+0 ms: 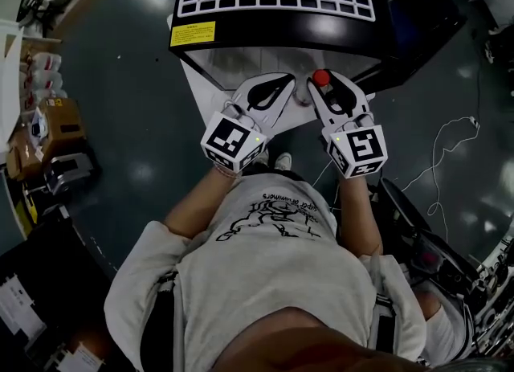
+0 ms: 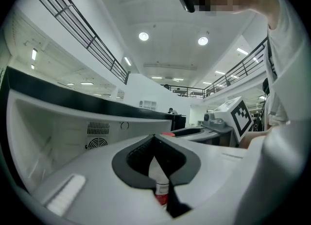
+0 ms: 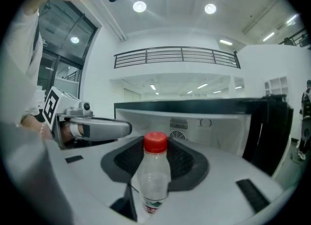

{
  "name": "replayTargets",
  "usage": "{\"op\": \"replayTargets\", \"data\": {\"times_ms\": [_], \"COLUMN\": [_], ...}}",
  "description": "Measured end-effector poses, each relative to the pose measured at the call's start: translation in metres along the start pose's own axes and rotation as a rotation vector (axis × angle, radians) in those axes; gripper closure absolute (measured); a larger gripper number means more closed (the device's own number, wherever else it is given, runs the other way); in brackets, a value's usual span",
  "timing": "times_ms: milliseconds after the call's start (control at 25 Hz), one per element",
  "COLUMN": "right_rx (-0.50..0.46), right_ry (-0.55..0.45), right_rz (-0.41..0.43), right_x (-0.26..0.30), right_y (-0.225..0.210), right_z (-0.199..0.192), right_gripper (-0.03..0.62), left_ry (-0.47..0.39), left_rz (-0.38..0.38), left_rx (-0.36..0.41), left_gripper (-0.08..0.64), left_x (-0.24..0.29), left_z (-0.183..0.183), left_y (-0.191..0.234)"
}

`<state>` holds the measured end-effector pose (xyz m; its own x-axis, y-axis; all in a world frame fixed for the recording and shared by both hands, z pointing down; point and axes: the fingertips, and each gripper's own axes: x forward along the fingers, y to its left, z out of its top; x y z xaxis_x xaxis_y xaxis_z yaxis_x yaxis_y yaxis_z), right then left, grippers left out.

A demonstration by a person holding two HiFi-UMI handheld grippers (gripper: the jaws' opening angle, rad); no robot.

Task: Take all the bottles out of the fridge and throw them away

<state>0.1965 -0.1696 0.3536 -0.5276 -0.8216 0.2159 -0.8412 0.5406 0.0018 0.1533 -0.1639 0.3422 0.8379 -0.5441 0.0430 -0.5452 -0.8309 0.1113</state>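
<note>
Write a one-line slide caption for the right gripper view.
Right gripper holds a red-capped bottle upright between its jaws, before the open fridge, left gripper alongside.

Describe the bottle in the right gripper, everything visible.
The bottle is small, clear plastic and looks empty, with a red screw cap and a label printed in red and green low on its body. It stands upright between the jaws of the right gripper, which clamp its body, with the cap rising above them. The open fridge is behind it. Nothing else touches it.
</note>
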Motion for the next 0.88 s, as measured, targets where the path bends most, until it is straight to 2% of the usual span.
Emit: {"op": "replayTargets", "data": {"times_ms": [560, 880], "right_rx": [-0.034, -0.045], "right_ry": [-0.023, -0.032], "right_rz": [0.033, 0.045], "right_x": [-0.035, -0.047], "right_y": [0.02, 0.022], "right_z": [0.029, 0.031], "right_gripper": [0.442, 0.442], "left_ry": [-0.038, -0.04], "left_rz": [-0.049, -0.043], "left_rx": [0.018, 0.014], "left_gripper": [0.551, 0.551], "left_x": [-0.019, -0.022], "left_z": [0.037, 0.037], "left_y": [-0.03, -0.04]}}
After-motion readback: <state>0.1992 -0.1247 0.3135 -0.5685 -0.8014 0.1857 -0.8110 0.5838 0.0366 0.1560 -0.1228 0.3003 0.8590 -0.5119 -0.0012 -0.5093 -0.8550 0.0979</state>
